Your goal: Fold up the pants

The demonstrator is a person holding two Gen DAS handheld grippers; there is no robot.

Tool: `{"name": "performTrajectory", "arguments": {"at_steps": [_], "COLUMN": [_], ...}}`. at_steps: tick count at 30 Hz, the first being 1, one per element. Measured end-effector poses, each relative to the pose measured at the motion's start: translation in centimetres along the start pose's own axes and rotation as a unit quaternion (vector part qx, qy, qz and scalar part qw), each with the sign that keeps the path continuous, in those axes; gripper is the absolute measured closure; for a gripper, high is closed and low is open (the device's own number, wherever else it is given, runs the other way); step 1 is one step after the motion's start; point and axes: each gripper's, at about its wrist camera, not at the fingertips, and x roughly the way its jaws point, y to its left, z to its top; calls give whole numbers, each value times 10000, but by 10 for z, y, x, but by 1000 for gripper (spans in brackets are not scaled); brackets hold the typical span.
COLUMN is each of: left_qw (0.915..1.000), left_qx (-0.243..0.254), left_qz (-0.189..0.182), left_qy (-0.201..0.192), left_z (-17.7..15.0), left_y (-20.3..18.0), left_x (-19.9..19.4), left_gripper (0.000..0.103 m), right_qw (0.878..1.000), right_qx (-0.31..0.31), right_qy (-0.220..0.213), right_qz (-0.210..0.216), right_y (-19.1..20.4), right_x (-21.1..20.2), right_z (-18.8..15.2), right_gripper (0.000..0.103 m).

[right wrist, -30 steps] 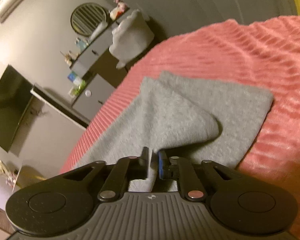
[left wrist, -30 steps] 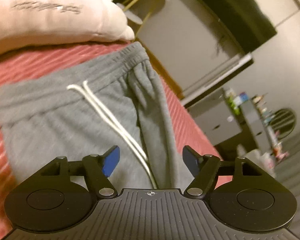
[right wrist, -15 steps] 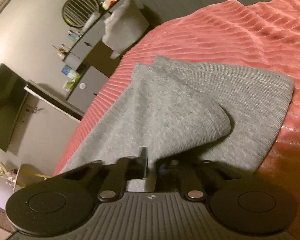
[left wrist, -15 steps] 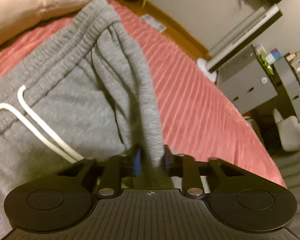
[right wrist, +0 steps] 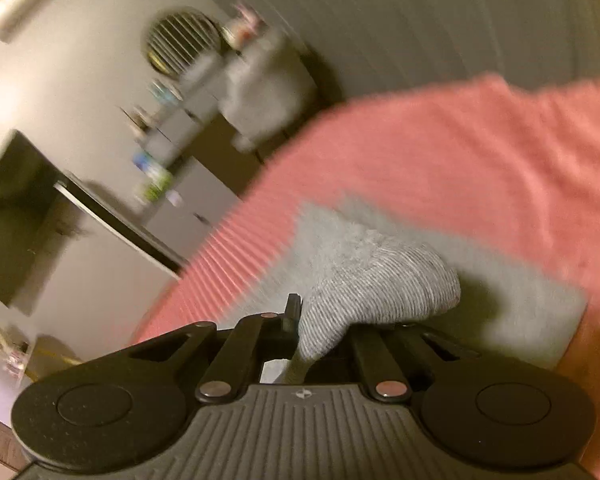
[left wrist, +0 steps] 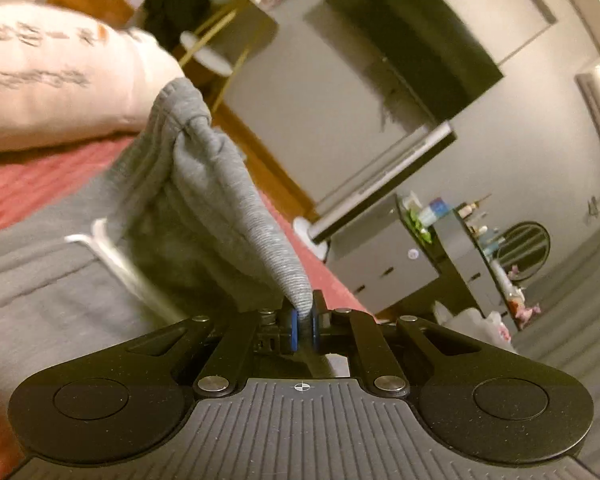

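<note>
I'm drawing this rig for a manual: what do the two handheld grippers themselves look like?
Both look alike: matte black plastic. The left gripper and right gripper each have a ribbed grey-black base with a small white crosshair mark, two round disc housings at the sides, and black linkage arms with silver pivot pins. The left one's finger pads are blue. No cables, sleeves or hands show.

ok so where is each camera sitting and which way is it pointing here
Left wrist: on the left gripper, looking along its fingers up the grey sweatpants toward the waistband and the pale pillow; jaws pinch a raised fold.
Right wrist: on the right gripper, looking over a lifted leg end onto the ribbed pink bedspread.
Shared: pants, bedspread, the grey dresser and dark wall TV.
</note>
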Motion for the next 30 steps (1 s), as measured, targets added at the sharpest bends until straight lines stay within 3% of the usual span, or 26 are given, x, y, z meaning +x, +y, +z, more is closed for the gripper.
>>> {"name": "performTrajectory", "arguments": {"at_steps": [2,5,7,8,10,12,13,15,17,18,19,22,25,27,30], "left_qw": [9999,9942,9864,9851,9837,9835,9838,9854,9849,9857,9866,9908,9887,9849,9828], "left_qx": [-107,-397,-615,-763,-1162,-1349,-1287,-1085,-1024,-954,-843,-570,-524,-562,-578], "left_qz": [63,767,1239,1279,1174,1089,1166,1244,1286,1254,1265,1138,1274,1427,1533], "left_qy": [62,645,888,861,710,521,450,417,542,594,587,453,595,806,847], "left_z": [-22,-56,-69,-70,-65,-54,-49,-41,-37,-37,-39,-46,-51,-56,-60], "left_y": [20,58,79,88,99,104,103,100,95,94,89,73,83,90,92], "left_x": [-19,-15,-11,-11,-17,-20,-21,-16,-4,-3,-1,-4,-16,-10,-15], "left_gripper": [93,92,84,81,59,46,44,42,65,92,92,93,93,92,88], "right_qw": [9999,9978,9941,9924,9935,9944,9947,9941,9935,9928,9925,9925,9857,9752,9678], "right_qx": [-43,-170,-182,-101,106,318,382,377,174,-19,-179,-578,-1033,-1502,-1579], "right_qy": [-89,214,473,600,503,514,519,567,597,613,592,159,-35,85,404], "right_qz": [-93,-603,-957,-1066,-1011,-862,-807,-849,-951,-1027,-1059,-1062,-1330,-1621,-1916], "right_y": [-11,-32,-43,-48,-52,-54,-55,-51,-44,-39,-36,-23,-12,-7,-14], "right_x": [-9,-1,10,15,14,13,13,17,21,23,19,7,6,17,28], "right_z": [1,-12,-27,-33,-40,-40,-39,-35,-34,-34,-35,-28,-27,-35,-42], "right_gripper": [98,98,97,97,95,85,79,78,79,92,98,98,98,98,97]}}
